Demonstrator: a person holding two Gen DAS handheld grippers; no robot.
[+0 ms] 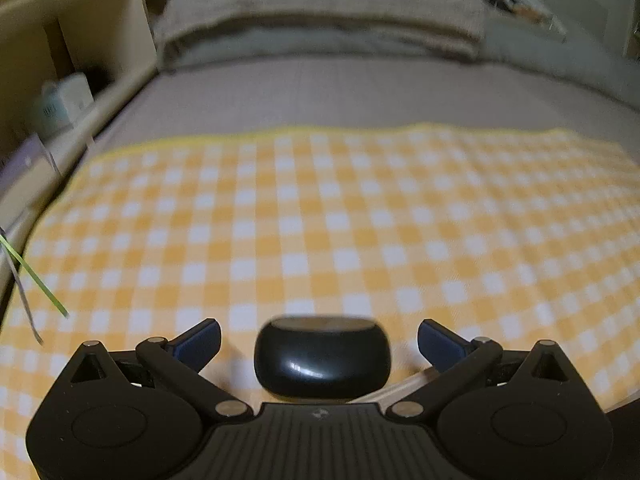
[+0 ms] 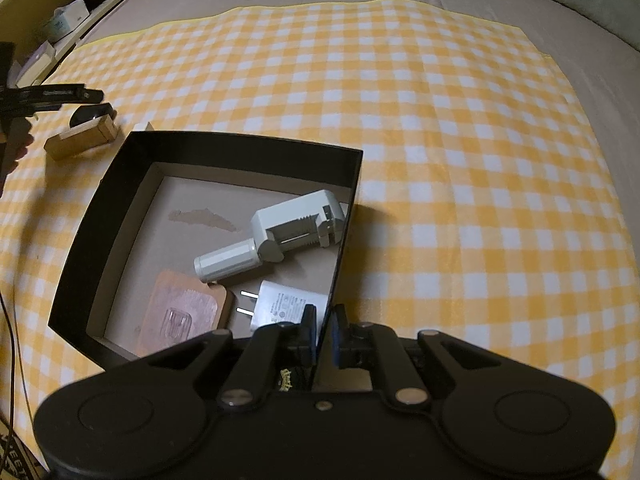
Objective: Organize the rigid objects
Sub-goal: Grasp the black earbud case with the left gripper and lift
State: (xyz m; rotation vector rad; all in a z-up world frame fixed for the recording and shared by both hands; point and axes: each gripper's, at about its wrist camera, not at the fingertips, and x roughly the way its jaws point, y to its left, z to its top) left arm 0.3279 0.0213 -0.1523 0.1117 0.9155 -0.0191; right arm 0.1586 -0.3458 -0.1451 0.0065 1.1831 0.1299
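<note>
In the left wrist view my left gripper (image 1: pixel 319 340) is open, its blue pads wide apart on either side of a round black object (image 1: pixel 322 356) that rests on the yellow checked cloth (image 1: pixel 360 220). In the right wrist view my right gripper (image 2: pixel 322 328) is shut on the near wall of a black box (image 2: pixel 200 144). Inside the box lie a grey-white battery charger (image 2: pixel 298 228), a white cylinder (image 2: pixel 226 266), a white plug adapter (image 2: pixel 286 308) and a pink-brown flat pack (image 2: pixel 178 314). The black object (image 2: pixel 90 114) and a wooden block (image 2: pixel 82 138) sit at far left, under the left gripper (image 2: pixel 52 94).
The cloth lies on a grey bed, with a pillow (image 1: pixel 320 0) at the head. A wooden shelf unit (image 1: pixel 60 60) with small boxes stands along the left. A thin cable (image 2: pixel 12 320) runs down the left edge.
</note>
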